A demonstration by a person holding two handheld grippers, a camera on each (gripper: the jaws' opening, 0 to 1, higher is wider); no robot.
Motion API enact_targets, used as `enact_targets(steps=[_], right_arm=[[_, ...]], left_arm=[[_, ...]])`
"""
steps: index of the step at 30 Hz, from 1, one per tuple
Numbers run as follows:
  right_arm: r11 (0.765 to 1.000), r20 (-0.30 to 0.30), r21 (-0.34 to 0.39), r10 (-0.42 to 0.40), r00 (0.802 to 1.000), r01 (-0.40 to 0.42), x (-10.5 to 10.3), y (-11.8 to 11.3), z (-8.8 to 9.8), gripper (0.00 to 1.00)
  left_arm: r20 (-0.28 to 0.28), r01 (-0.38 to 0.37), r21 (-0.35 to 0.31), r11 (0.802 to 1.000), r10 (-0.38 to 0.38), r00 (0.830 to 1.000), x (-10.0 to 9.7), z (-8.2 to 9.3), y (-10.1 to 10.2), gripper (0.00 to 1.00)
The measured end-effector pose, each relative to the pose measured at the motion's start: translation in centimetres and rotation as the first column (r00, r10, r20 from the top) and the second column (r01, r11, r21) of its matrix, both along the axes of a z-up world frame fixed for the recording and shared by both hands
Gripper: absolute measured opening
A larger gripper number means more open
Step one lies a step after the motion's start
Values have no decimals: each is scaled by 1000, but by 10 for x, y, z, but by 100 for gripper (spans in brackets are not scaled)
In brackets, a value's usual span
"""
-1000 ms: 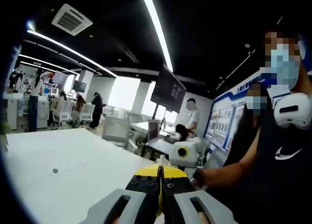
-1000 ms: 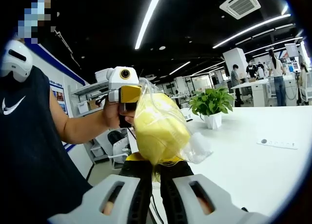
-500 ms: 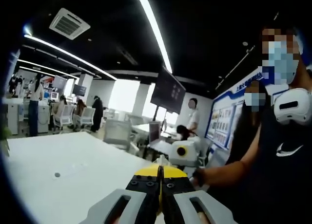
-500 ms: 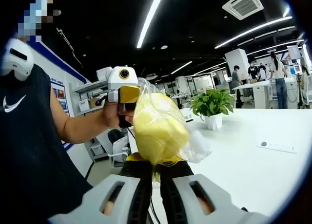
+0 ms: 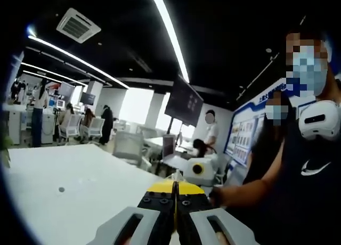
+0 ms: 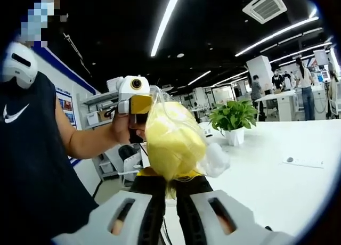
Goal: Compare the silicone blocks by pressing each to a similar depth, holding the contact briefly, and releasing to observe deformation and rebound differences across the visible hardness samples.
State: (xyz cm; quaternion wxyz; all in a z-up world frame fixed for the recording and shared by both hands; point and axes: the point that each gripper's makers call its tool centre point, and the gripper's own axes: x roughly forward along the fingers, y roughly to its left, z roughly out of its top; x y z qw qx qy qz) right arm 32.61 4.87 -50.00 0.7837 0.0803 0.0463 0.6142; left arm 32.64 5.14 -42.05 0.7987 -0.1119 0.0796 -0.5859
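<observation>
My right gripper (image 6: 169, 179) is shut on a clear plastic bag (image 6: 213, 158) that holds a yellow silicone block (image 6: 173, 141). The bag stands up from the jaws in the right gripper view. Behind its upper left edge is my left gripper (image 6: 140, 103), held in a person's hand (image 6: 121, 129); I cannot tell whether it touches the bag. In the left gripper view my left gripper (image 5: 175, 190) is shut, yellow tips together, with nothing seen between them. Beyond it the right gripper (image 5: 198, 170) shows small, held by a hand (image 5: 216, 196).
A white table (image 5: 69, 192) spreads to the left in the left gripper view. In the right gripper view the white table (image 6: 272, 186) carries a potted plant (image 6: 232, 120) and a flat white strip (image 6: 301, 162). The person in a dark shirt (image 6: 26, 165) stands close. Other people stand further back.
Both views have shifted only slightly with the hands. The bag with the yellow block stays held in the right gripper, and the left gripper stays shut.
</observation>
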Motion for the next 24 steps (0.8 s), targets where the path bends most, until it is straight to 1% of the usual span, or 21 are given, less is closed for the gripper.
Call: enact_targets(steps=[1,2,3,5,7,8,9,11,12,13,14,16,18,20,22,24], right_arm=[[1000,1,-13,3,1000,-3,-3,1,-3,5],[1000,-31,-6,16,999,-17,-4,1,-3,6],[999,-67,18,37,997,-36,-7,2,-2,6],[1000,-35,12,21,999,-21,-5,2,-1,8],[1000,-36,5,23,999,-23,-5,2,-2,15],[1000,-51,13,26,998,-25,-5,3,-1,22],[1000,-55,15,26,998,-25,-5,4,-1,28],[999,-69,18,42,997,-41,-7,5,-1,39],[999,-67,23,42,997,-41,-7,5,0,46],[999,-58,28,34,998,-32,-6,6,2,58],[999,-43,28,20,999,-18,-4,6,3,67],[999,-42,32,10,999,-8,-2,6,4,85],[999,-59,54,-3,998,6,2,3,7,97],[999,-68,53,-2,998,5,1,0,6,96],[999,-55,41,-28,998,30,4,-2,4,96],[999,-62,31,-39,997,41,4,-6,0,96]], left_arm=[[5,-4,4,1000,4,1000,0,0,0,0],[9,-8,6,1000,8,1000,1,-1,1,0],[7,-6,-2,1000,6,1000,0,0,2,0],[10,-6,-12,1000,6,1000,-1,1,3,0],[15,-15,-29,999,15,1000,-1,5,6,0],[14,-13,-44,999,14,1000,-2,8,7,0],[12,-16,-54,998,16,1000,-1,11,9,0],[16,-25,-55,998,26,1000,0,13,12,0],[18,-30,-57,998,31,999,0,15,13,0],[19,-33,-58,998,34,999,1,16,14,0],[18,-36,-60,998,37,999,2,17,16,0],[21,-42,-56,998,43,999,3,17,17,0],[15,-45,-57,997,46,999,3,17,18,0],[12,-44,-56,997,44,999,3,16,18,0],[5,-46,-58,997,46,999,4,14,19,0],[-1,-45,-62,997,45,999,4,13,20,0]])
